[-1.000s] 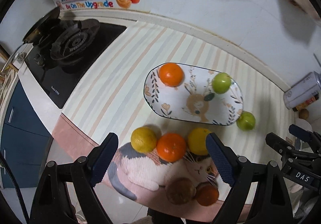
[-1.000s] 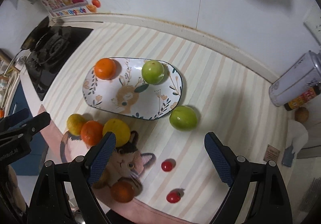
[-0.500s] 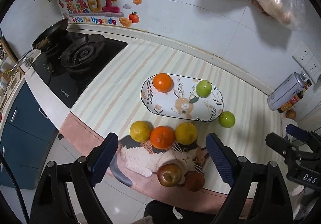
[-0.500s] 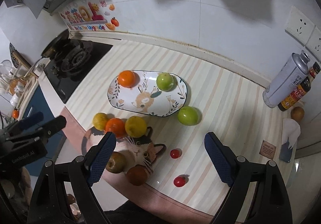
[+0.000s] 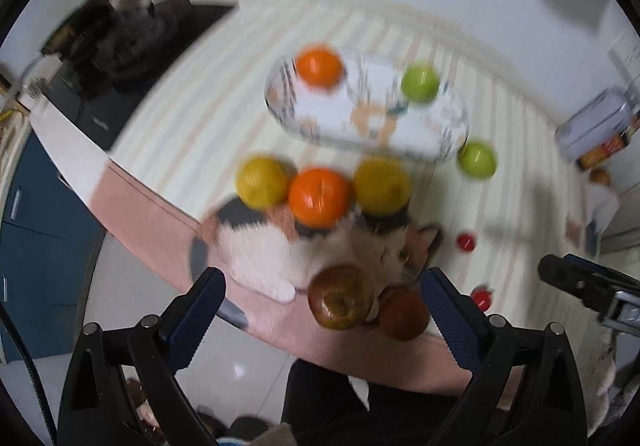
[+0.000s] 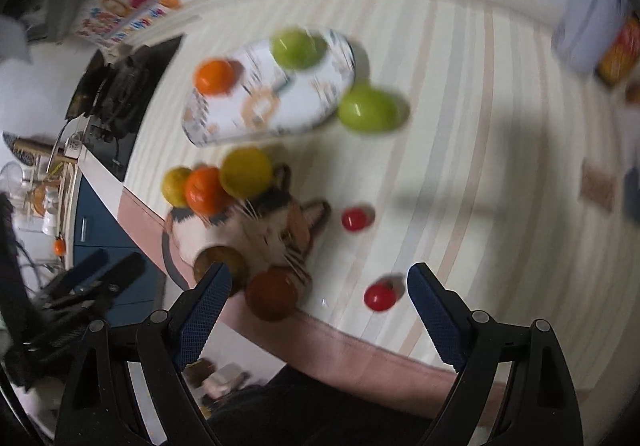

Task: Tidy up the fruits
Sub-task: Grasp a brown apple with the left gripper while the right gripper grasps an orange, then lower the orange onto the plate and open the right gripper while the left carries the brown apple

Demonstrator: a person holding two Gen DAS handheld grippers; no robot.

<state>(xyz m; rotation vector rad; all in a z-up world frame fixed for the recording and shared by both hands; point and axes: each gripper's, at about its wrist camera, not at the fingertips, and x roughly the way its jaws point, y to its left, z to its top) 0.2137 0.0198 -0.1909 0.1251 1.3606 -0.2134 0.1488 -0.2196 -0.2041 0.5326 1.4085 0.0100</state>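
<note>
An oval patterned plate (image 5: 424,134) (image 6: 240,118) holds an orange (image 5: 319,65) (image 6: 214,76) and a green fruit (image 5: 420,83) (image 6: 298,47). A second green fruit (image 5: 477,160) (image 6: 369,108) lies beside the plate. Two yellow fruits (image 5: 262,183) (image 5: 382,186) flank an orange (image 5: 320,197) (image 6: 206,191) in front of the plate. Two brown fruits (image 5: 341,302) (image 5: 405,314) (image 6: 272,294) sit near the front edge. Two small red tomatoes (image 6: 355,219) (image 6: 379,297) lie to the right. My left gripper (image 5: 320,318) is open and empty above the front edge. My right gripper (image 6: 316,306) is open and empty. Both views are blurred.
A cat-print mat (image 5: 320,258) covers the striped counter. A gas stove (image 5: 132,30) stands at the far left. A spray can (image 5: 596,126) and a bottle stand at the far right. The counter's front edge (image 5: 160,214) drops to blue cabinets (image 5: 36,238).
Both grippers have come down and closer to the counter, so the fruits look larger. The right view has tilted. No fruit has moved. Both grippers stay open.
</note>
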